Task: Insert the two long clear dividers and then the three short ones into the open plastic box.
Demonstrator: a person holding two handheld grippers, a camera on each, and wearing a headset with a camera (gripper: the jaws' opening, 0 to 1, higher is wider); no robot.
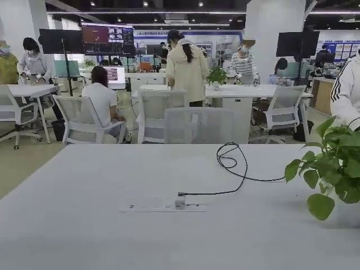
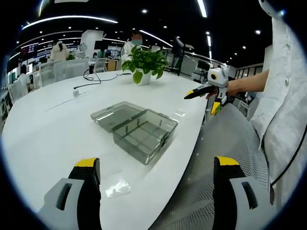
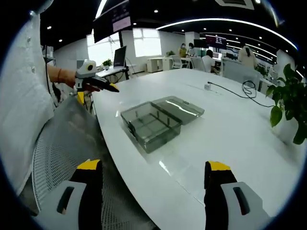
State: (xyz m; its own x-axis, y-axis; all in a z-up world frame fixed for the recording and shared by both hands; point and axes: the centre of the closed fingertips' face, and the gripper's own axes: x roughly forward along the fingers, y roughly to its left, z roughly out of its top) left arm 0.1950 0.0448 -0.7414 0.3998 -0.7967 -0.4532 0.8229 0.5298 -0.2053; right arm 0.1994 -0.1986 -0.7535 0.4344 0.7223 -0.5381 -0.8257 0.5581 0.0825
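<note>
You've not started: left gripper [image 2: 156,163] and right gripper [image 3: 153,166] both gape empty, the box [image 2: 144,136] lies at 12 o'clock, so next take what looks like a divider [image 2: 116,188] at its 7 o'clock.

The box [image 2: 136,129] is smoky grey, the table [image 2: 48,129] white, the plant [image 2: 144,60] green.

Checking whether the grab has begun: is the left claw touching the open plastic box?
Apart. The left gripper view shows bare white table between the tips of the open left claw and the open plastic box.
</note>
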